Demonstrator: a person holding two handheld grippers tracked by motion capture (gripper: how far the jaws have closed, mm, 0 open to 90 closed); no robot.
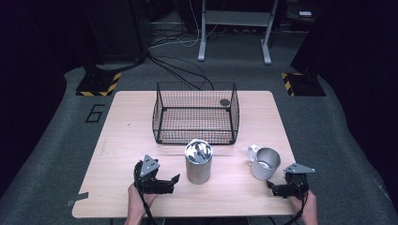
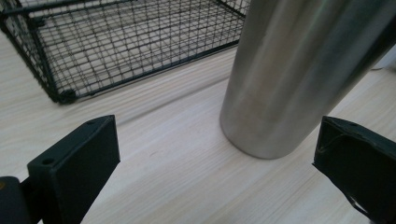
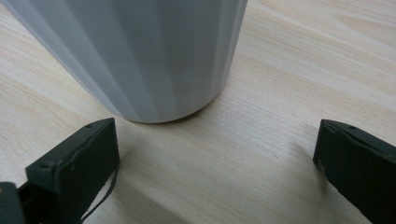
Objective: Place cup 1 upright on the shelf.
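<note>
A tall steel cylinder cup (image 1: 198, 161) stands upright at the table's middle front; its brushed wall (image 2: 299, 70) rises just ahead of my left gripper (image 2: 215, 172). That left gripper (image 1: 164, 183) sits open on the table to the cup's left, with nothing between its jaws. A white ribbed mug (image 1: 264, 162) with a handle stands at the front right; its base (image 3: 140, 56) is close in front of my right gripper (image 3: 215, 172). The right gripper (image 1: 280, 189) is open and empty, just right of and nearer than the mug.
A black wire basket (image 1: 196, 113) stands behind the cup, mid table, with a small dark round object (image 1: 225, 102) at its back right corner. The basket's near corner (image 2: 63, 95) shows left of the cup. Bare wood lies at the table's left and right.
</note>
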